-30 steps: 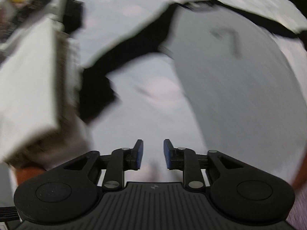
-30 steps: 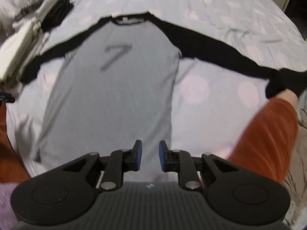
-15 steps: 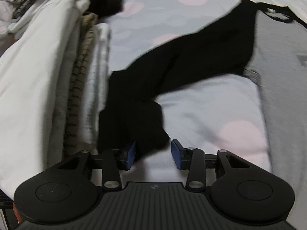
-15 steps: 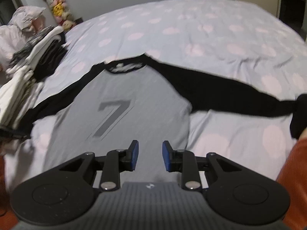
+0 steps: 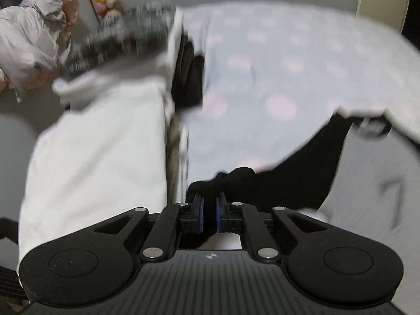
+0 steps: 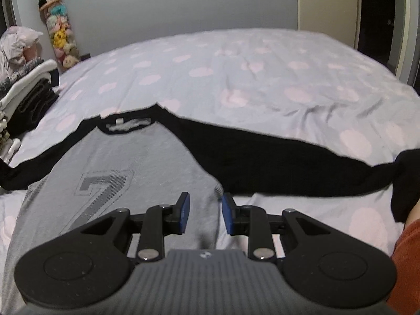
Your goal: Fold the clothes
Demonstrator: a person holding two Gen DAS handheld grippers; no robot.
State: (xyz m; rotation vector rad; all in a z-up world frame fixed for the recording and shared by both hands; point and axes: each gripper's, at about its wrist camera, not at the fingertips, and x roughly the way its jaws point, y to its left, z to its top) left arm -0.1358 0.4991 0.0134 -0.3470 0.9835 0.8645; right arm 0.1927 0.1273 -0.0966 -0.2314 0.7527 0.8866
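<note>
A grey shirt (image 6: 110,162) with black sleeves and a printed 7 lies flat on the bed, face up, collar away from me. My left gripper (image 5: 209,207) is shut on the cuff of the shirt's black left sleeve (image 5: 236,181), which bunches above the blue pads; the grey body (image 5: 372,183) shows at the right of that view. My right gripper (image 6: 205,210) stands open just above the shirt's right side seam, below the armpit, with nothing between its fingers. The black right sleeve (image 6: 275,162) stretches out flat to the right.
A stack of folded clothes (image 5: 99,141) stands at the bed's left edge, also in the right wrist view (image 6: 23,89). The spotted lilac bedsheet (image 6: 249,78) spreads beyond the shirt. A person's orange sleeve (image 6: 407,262) is at the right. A tube of plush toys (image 6: 59,31) stands by the wall.
My left gripper has closed on the black sleeve cuff and lifted it beside the clothes stack. The right gripper has tilted up and opened a little wider over the shirt's side.
</note>
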